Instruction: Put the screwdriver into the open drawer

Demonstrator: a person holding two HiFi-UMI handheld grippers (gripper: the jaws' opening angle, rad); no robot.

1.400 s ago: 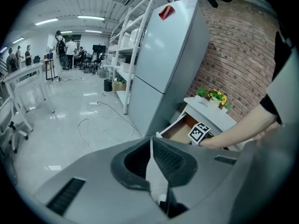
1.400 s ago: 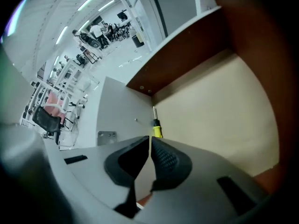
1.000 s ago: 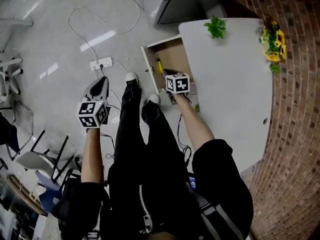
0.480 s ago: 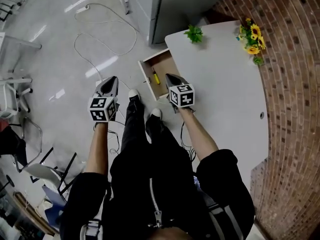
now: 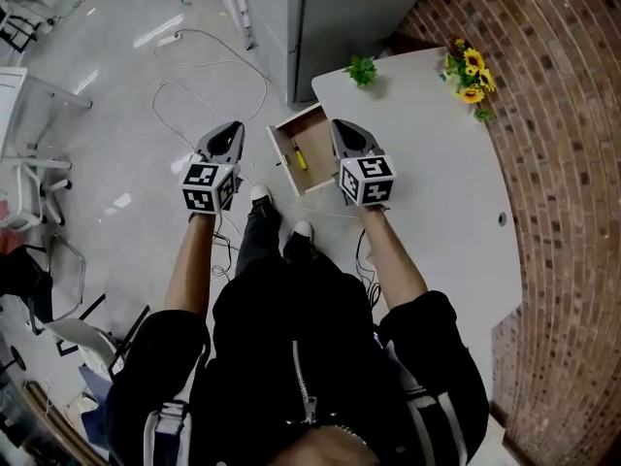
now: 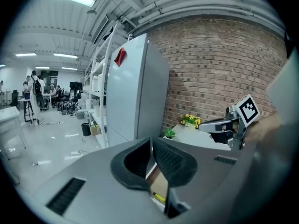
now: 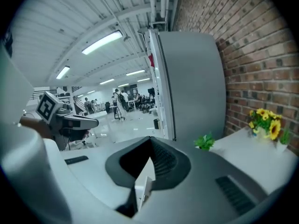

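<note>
Placement looks finished: the screwdriver (image 5: 300, 154), with its yellow handle, lies inside the open drawer (image 5: 316, 142), just above the middle of the head view. The left gripper (image 5: 231, 130) hovers over the floor to the left of the drawer. The right gripper (image 5: 342, 127) shows at the drawer's right edge. Both have their jaws together with nothing between them.

To end the step well, I think both grippers should move away with the jaws kept together. The right one should not touch the drawer wall, so that the tool does not roll.

The drawer belongs to a white table (image 5: 437, 173) at the right centre, which carries a small green plant (image 5: 362, 69) and sunflowers (image 5: 467, 72) at its far end. A brick wall (image 5: 563, 115) fills the right side. A grey glossy floor (image 5: 107, 134) with a white cable (image 5: 260, 66) takes the upper left, and a tall white cabinet (image 5: 340, 8) stands at the top.
</note>
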